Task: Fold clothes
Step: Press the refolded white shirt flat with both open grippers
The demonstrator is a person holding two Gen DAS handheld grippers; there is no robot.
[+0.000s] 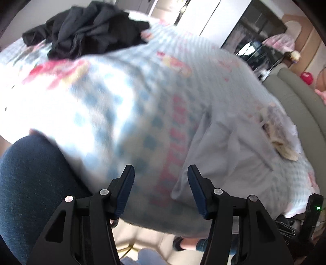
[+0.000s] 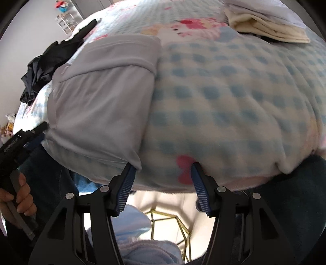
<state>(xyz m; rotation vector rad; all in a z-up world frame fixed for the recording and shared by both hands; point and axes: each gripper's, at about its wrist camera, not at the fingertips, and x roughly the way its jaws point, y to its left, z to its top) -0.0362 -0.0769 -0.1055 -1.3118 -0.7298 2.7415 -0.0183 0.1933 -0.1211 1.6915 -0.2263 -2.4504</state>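
both jaws stand apart, empty: left hand-held gripper (image 1: 161, 189), right hand-held gripper (image 2: 163, 183). pinch the grey garment (image 2: 101, 97) at its near corners on the bed (image 2: 234, 102), then fold evenly

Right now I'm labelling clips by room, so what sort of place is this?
Most likely a bedroom at home: clothes lie on a bed under a blue-checked cartoon blanket, a tall pale wardrobe stands behind it, and a grey garment and a black clothes pile wait on the blanket.

Pale grey garment (image 2: 97, 97), blue-checked blanket (image 2: 234, 97)
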